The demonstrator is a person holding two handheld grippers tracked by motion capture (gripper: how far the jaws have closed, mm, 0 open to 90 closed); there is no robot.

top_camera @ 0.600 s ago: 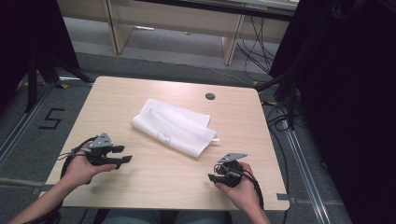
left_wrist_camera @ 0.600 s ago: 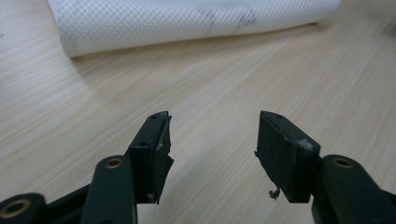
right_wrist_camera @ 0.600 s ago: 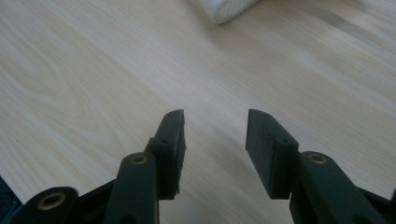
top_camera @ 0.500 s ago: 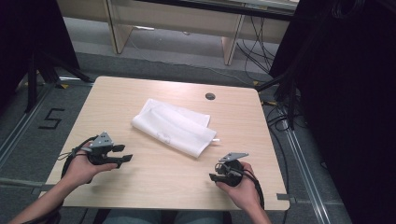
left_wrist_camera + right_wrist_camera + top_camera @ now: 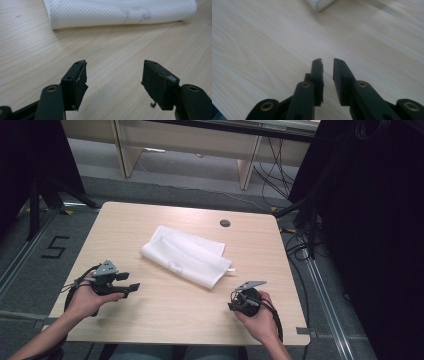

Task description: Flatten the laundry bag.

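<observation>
A folded white mesh cloth lies in the middle of the wooden table. My left gripper is held low over the table's near left, short of the cloth's left end. In the left gripper view my left gripper stands open and empty, with the cloth ahead of it. My right gripper is at the near right, below the cloth's right corner. In the right gripper view my right gripper shows only a narrow gap between its jaws, nothing in it, and a corner of the cloth at the top edge.
A dark round cable hole sits in the table's far right part. Beyond the table stands a wooden desk frame with cables on the floor. Dark curtains flank both sides.
</observation>
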